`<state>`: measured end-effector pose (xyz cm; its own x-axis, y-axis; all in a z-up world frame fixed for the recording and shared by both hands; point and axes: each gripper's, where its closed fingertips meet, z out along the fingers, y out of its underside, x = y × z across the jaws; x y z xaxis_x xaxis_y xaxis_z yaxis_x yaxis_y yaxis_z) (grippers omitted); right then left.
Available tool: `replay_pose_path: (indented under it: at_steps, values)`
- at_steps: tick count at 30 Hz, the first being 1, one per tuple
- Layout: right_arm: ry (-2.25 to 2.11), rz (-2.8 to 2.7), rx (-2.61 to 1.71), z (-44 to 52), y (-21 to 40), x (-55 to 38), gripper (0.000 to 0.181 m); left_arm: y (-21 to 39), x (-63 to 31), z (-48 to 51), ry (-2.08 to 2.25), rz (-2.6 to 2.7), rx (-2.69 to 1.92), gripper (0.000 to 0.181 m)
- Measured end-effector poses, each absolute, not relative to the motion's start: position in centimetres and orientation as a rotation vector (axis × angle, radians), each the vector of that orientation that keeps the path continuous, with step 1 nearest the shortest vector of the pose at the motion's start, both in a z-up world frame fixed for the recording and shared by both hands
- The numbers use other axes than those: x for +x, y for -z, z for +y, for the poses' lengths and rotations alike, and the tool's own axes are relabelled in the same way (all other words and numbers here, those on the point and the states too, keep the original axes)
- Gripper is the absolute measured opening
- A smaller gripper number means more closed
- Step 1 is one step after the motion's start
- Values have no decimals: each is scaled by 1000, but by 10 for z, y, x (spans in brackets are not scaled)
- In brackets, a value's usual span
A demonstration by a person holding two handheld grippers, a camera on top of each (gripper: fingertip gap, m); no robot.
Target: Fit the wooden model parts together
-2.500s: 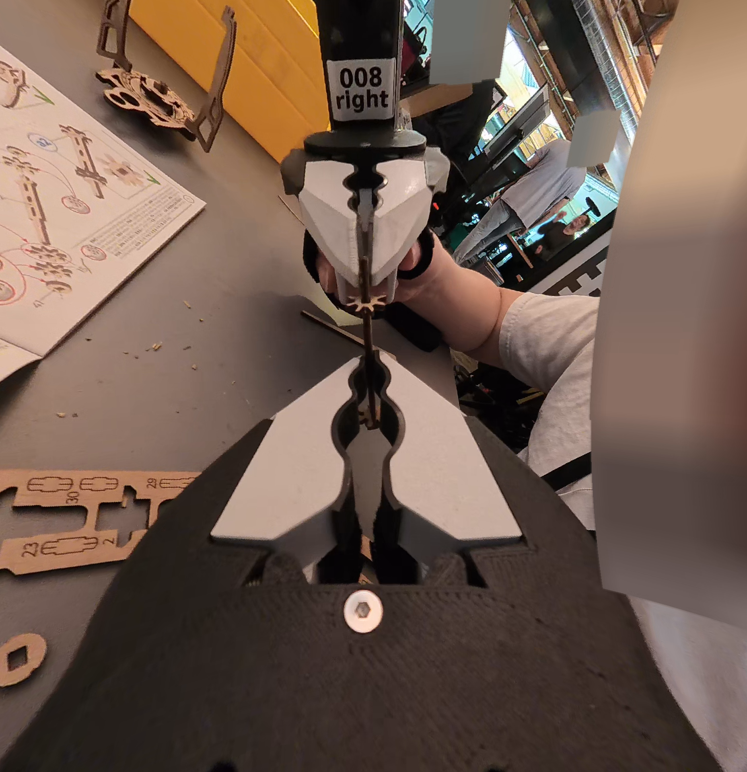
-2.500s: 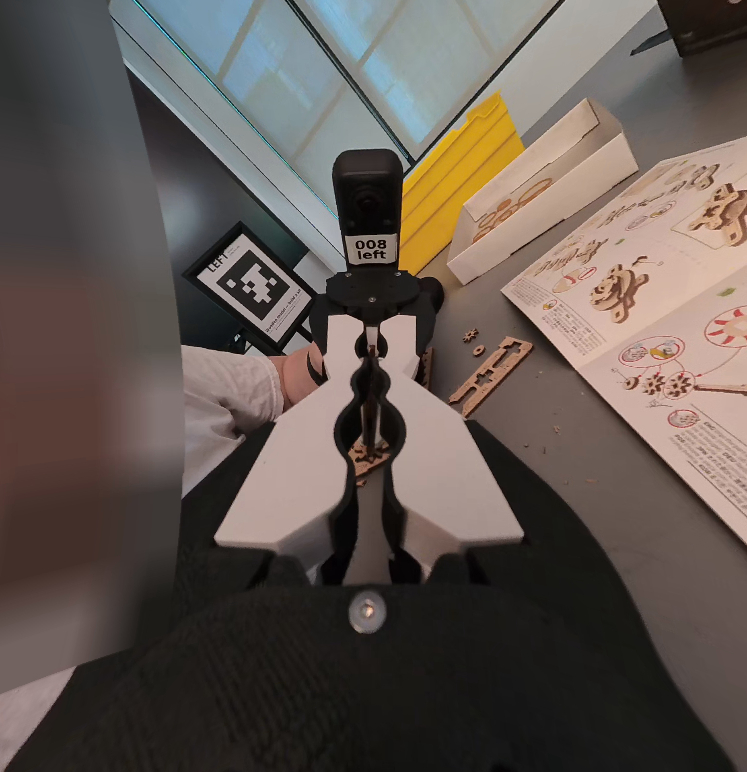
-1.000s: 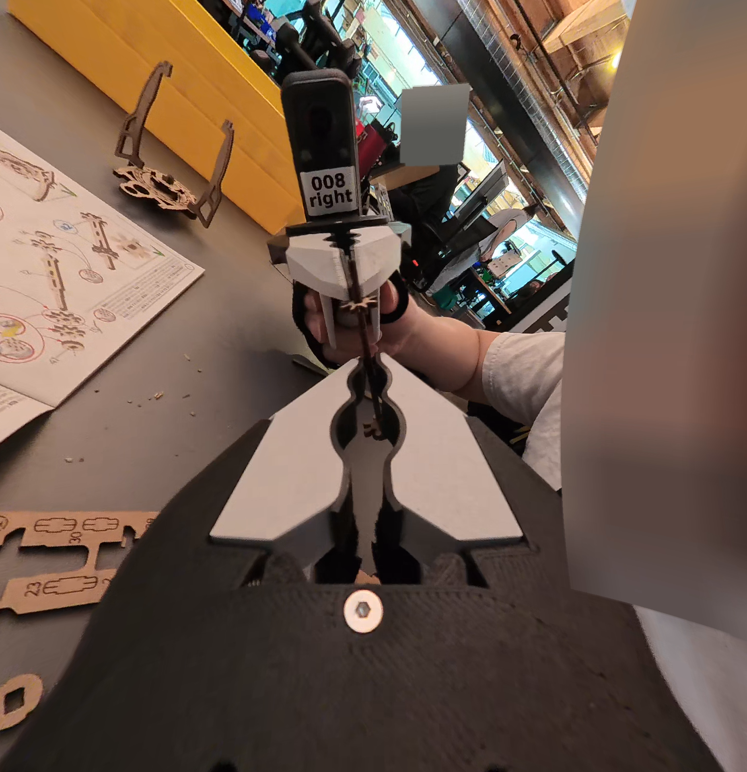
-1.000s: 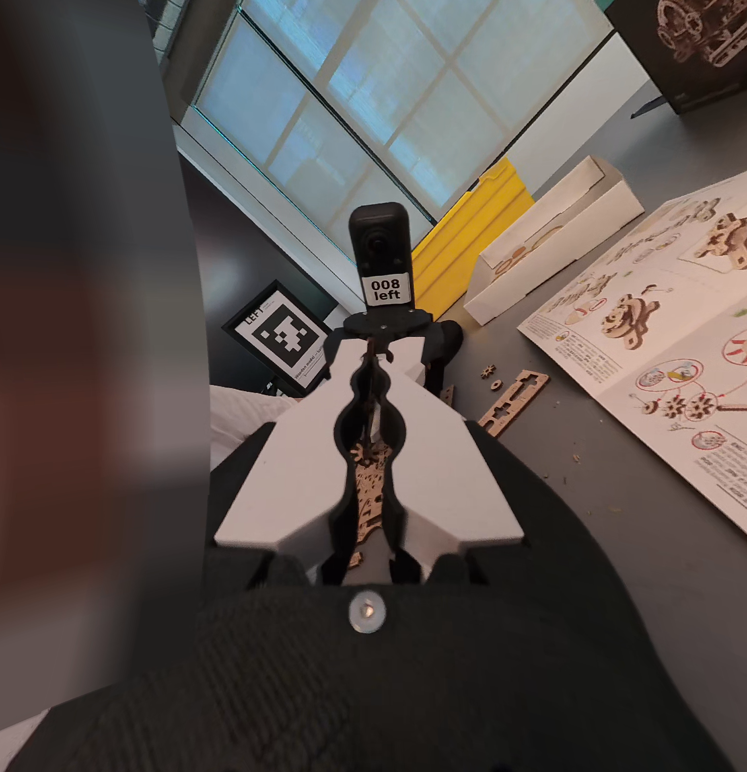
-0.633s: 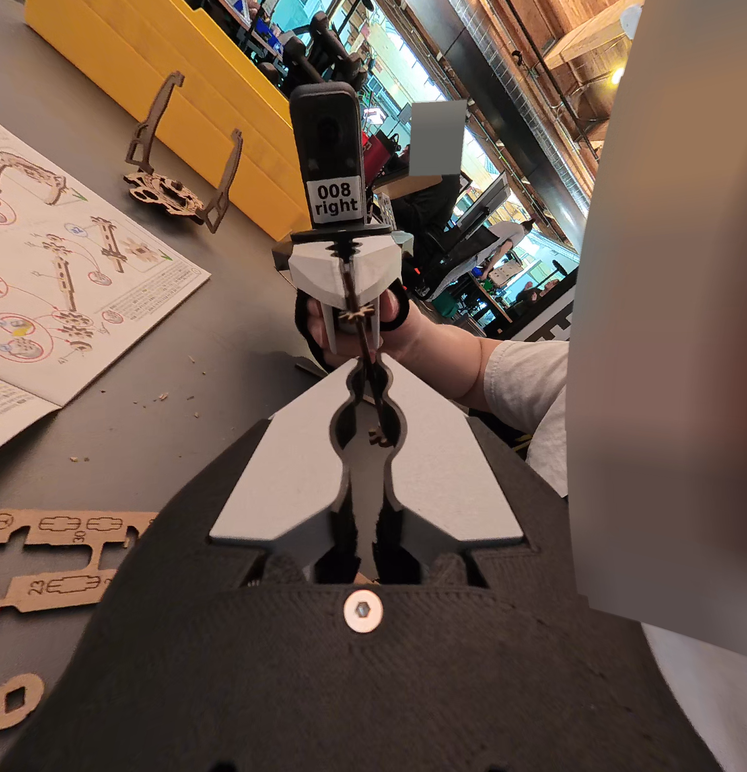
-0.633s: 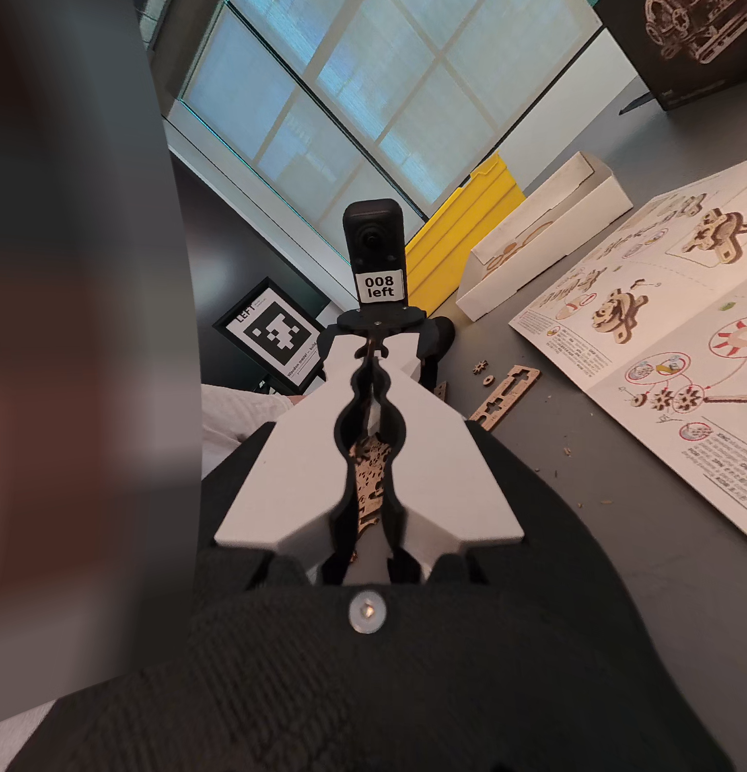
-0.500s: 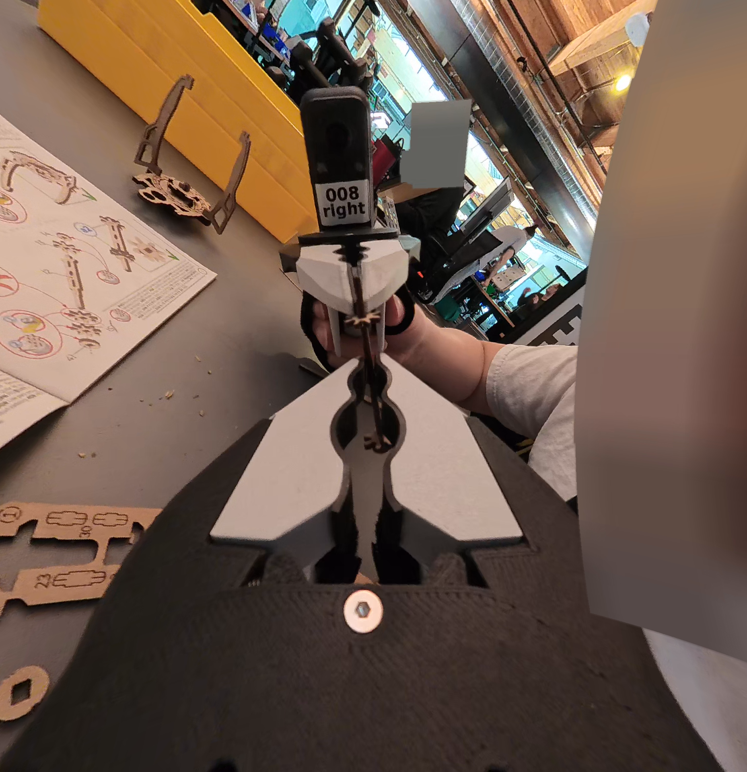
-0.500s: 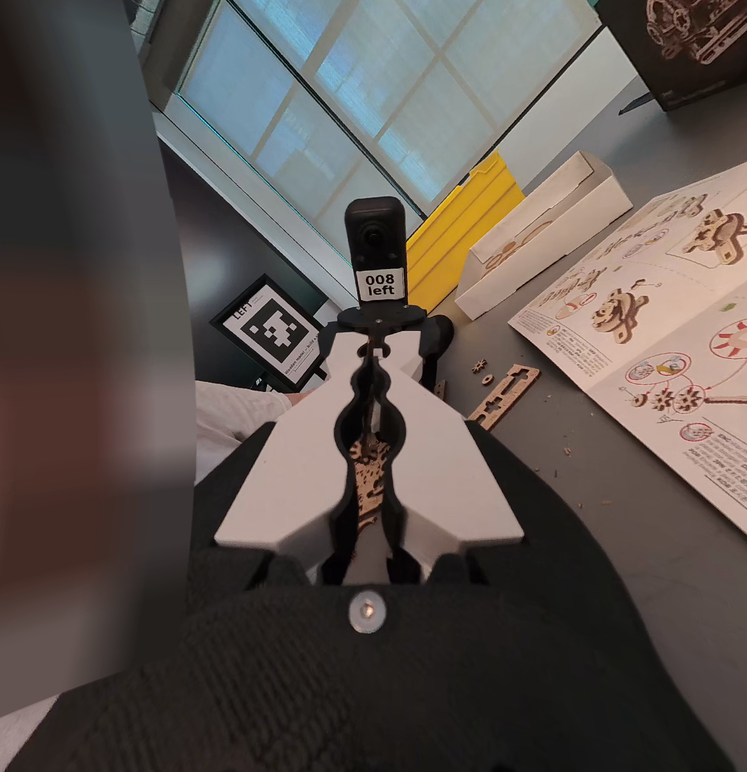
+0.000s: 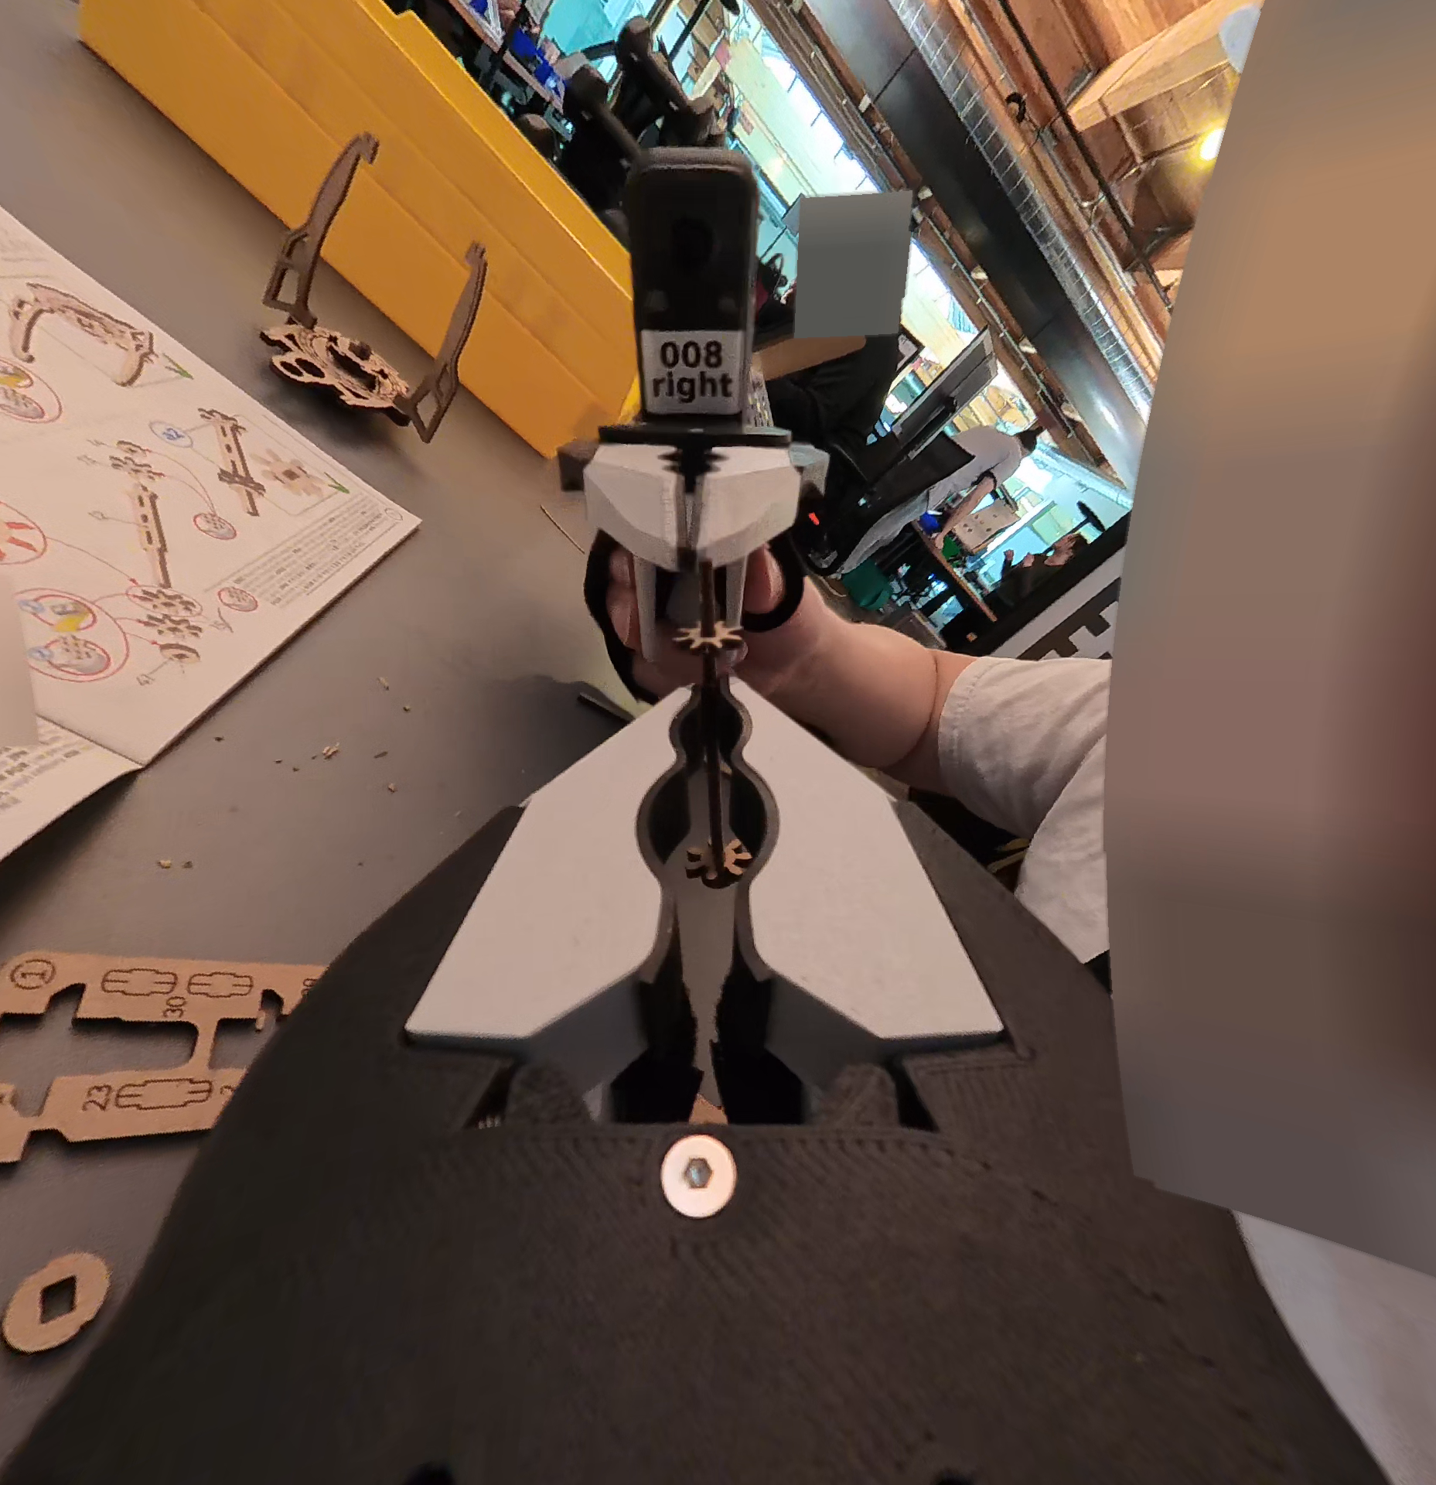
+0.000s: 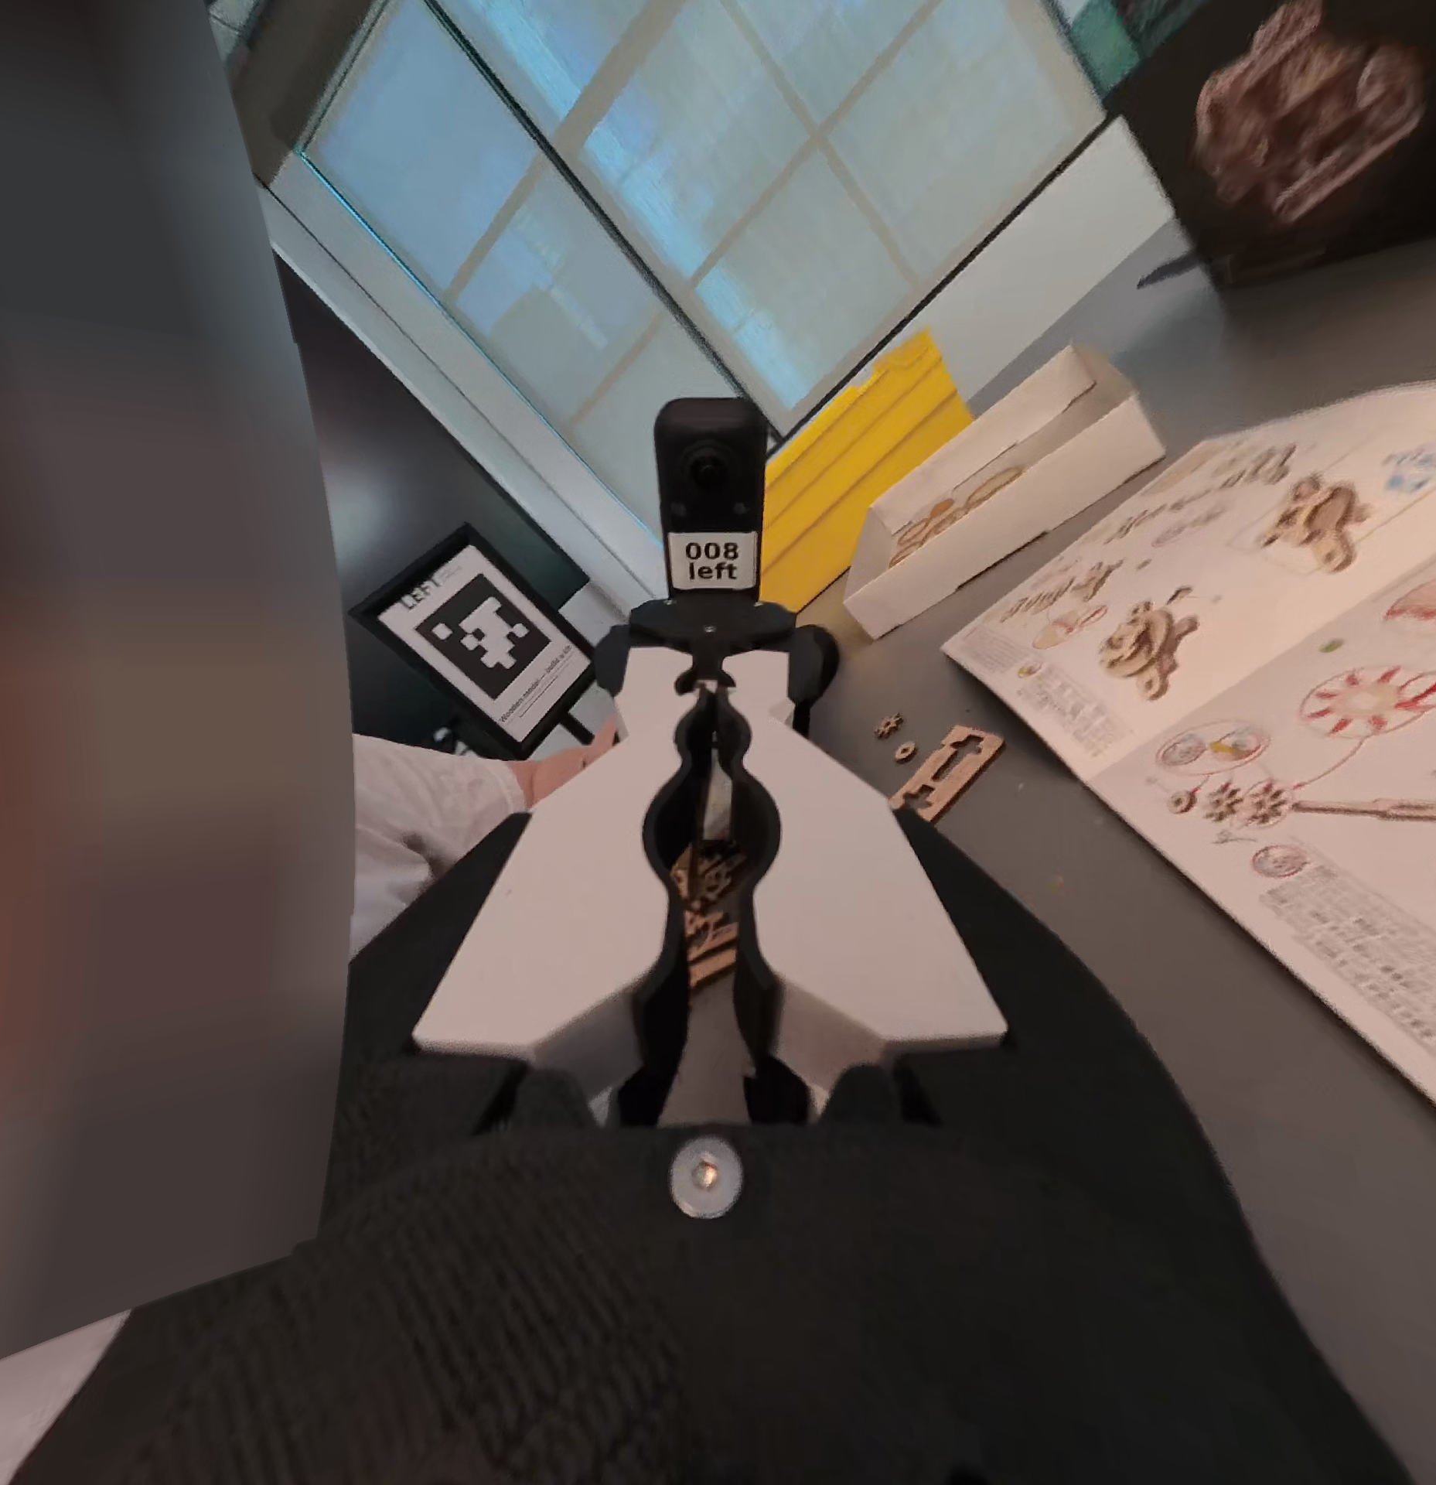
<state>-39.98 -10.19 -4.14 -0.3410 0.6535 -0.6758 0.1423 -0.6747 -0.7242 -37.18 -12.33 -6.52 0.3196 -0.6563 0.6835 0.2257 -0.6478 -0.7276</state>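
Observation:
A thin wooden axle (image 9: pixel 705 723) carrying two small wooden gears runs between the two grippers, which face each other above the grey table. My left gripper (image 9: pixel 706 697) is shut on one end. One gear (image 9: pixel 718 864) sits inside its jaws. My right gripper (image 9: pixel 696 578) is shut on the other end, just beyond the second gear (image 9: pixel 708 637). In the right wrist view my right gripper (image 10: pixel 705 711) holds the wooden part (image 10: pixel 708 908) between its fingers, and the left gripper (image 10: pixel 710 679) meets it tip to tip.
An open instruction sheet (image 9: pixel 136 522) (image 10: pixel 1261 723) lies on the table. A part-built wooden frame (image 9: pixel 353 370) stands by a yellow bin (image 9: pixel 377 185). A wooden parts sheet (image 9: pixel 120 1045) and ring (image 9: pixel 55 1302) lie near. A white box (image 10: pixel 1004 514) and a marker sign (image 10: pixel 481 635) stand farther off. Only a small space, under 4 cm, lies between the two pairs of fingers.
Since 2.5 s ago the two grippers have drawn a little apart and tilted. Both stay shut on the axle. In the last half second there is only a slight shift.

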Motion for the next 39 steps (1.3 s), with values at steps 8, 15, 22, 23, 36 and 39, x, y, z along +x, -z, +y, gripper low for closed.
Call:
replay_pose_path:
  at_steps: [8, 15, 22, 23, 36, 39]
  values:
    - [-2096, -1099, -1639, -113, 55, -402, 0, 69, -375, -122, 1390, 388, -1831, 0]
    - [-2139, -1071, -1641, -114, 51, -403, 0, 72, -370, -124, 1386, 409, -1848, 0]
    - [-2108, -1112, -1658, -116, 54, -403, 0, 74, -371, -124, 1380, 416, -1868, 0]
    - [-2084, -1091, -1633, -112, 51, -403, 0, 75, -371, -124, 1377, 417, -1871, 0]
    - [-2048, -1132, -1766, -115, 72, -404, 0, 90, -372, -125, 1346, 429, -1956, 0]
    - [-2061, -1113, -1772, -114, 72, -404, 0, 90, -372, -124, 1343, 419, -1953, 0]
